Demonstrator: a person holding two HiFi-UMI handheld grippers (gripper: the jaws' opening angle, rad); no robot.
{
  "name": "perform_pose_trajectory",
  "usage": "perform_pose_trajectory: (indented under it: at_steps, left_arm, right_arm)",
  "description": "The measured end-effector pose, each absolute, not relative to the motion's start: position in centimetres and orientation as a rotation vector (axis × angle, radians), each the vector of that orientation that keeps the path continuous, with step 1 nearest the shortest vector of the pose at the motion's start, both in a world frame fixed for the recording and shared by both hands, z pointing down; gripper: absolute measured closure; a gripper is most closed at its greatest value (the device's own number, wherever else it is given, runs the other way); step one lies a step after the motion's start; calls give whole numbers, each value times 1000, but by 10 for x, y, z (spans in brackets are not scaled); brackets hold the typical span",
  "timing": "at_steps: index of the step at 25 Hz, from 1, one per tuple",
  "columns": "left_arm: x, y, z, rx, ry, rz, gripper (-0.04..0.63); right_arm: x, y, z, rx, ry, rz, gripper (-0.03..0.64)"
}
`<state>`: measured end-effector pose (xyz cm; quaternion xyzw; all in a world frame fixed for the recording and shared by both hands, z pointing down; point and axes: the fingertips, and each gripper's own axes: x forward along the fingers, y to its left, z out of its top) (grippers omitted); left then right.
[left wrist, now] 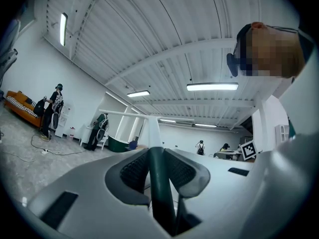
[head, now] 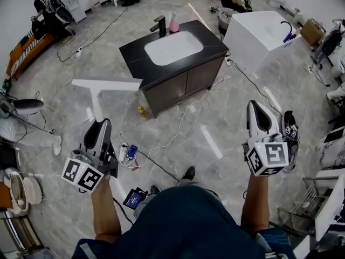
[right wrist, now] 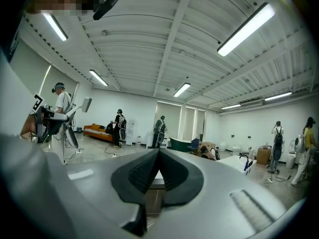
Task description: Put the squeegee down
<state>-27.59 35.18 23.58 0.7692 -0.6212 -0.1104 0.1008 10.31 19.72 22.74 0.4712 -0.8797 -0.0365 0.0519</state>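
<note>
Head view: the grip end of the squeegee (head: 96, 97) is buried under the left gripper (head: 102, 124). Only the white shaft and the blade bar (head: 108, 84) show. Neither gripper's jaw gap reads from above, since the bodies cover it. The blade's right end lines up with the corner of the black-topped vanity (head: 210, 42), and I can't tell from there whether they touch. In the left gripper view the vanity is hidden behind the gripper body. The people (right wrist: 119, 128) at the far walls are too small for detail.

Left gripper view: jaws are part-way apart, with the pads clamped on the squeegee's dark green handle (left wrist: 160, 183). The handle runs straight out between the pads, and the white shaft and T-shaped blade stick out ahead. The squeegee is in the air over the marble floor (head: 215, 139), just left of the vanity and its white basin (head: 173, 47), not set down.

Right gripper (right wrist: 158, 152): the pads meet at the tips with nothing between them, so it holds nothing. It's held out over the floor, well apart from the left one.
</note>
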Motion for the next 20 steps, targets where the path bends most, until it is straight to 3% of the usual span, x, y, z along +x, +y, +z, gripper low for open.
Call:
perform_pose_trajectory:
  at_steps: [20]
  left_arm:
    - [-185, 279, 232, 2300, -1831, -252, 499]
  right_arm:
    - [186, 129, 250, 1432, -2708, -37, 607]
